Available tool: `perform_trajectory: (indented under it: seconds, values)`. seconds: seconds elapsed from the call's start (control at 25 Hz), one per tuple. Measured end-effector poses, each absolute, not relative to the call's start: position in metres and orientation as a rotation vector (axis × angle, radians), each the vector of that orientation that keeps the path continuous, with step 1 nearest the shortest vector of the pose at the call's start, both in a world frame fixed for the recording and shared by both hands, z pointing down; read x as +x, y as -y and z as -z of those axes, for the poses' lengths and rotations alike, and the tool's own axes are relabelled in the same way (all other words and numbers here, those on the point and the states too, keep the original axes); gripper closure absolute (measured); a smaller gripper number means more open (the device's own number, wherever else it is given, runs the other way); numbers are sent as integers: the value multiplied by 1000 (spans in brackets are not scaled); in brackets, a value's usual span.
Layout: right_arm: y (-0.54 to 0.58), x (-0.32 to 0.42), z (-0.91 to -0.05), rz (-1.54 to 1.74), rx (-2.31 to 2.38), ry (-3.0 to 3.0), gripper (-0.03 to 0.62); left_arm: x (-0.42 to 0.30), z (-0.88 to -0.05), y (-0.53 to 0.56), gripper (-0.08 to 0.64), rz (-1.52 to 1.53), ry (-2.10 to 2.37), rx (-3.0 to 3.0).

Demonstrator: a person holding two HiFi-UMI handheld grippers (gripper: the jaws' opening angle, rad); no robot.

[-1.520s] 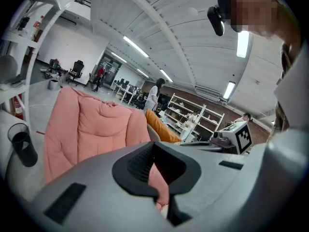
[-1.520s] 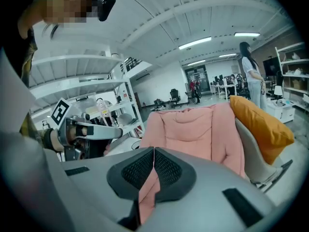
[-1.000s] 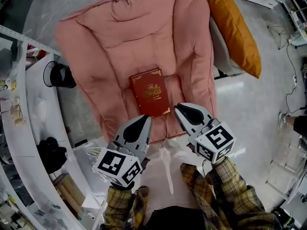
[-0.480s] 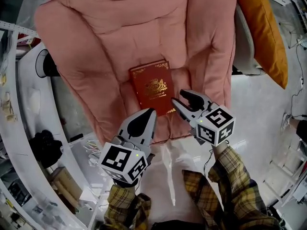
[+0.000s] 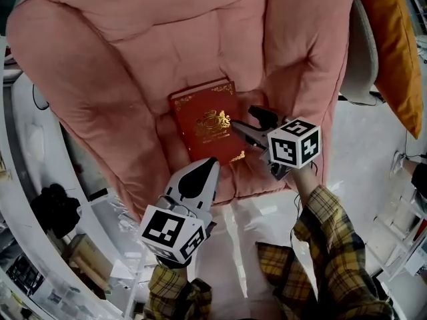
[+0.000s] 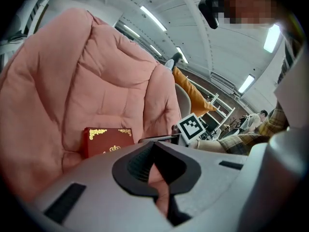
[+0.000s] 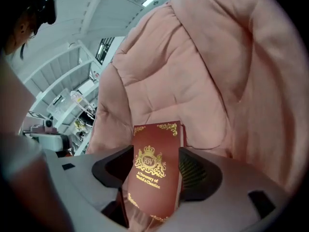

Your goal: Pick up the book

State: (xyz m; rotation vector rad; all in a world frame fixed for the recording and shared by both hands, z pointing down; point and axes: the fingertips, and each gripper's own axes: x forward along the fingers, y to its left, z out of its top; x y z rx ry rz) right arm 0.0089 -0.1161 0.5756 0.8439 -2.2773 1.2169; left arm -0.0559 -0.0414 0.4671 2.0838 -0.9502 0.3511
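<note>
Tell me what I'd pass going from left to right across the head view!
First the white counter → red book → right tool, its jaws opening with the book between them → orange cushion.

Pink cushion (image 5: 167, 39) running off the top edge, orange pillow (image 5: 393, 45) being cropped at upper right, book (image 6: 108, 139) with its lower half hiding behind the left gripper (image 6: 153, 148)
</note>
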Motion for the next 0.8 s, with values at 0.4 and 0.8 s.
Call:
perform_trajectory:
  seconds: [0.4, 0.8]
  values:
    - [139, -8, -640, -1261, 685, 2231, 256, -50, -485, 56, 555, -380, 930, 2091]
    - [145, -23, -667, -1342, 525, 2239, 241, -47, -500, 57, 555, -370, 915, 2065]
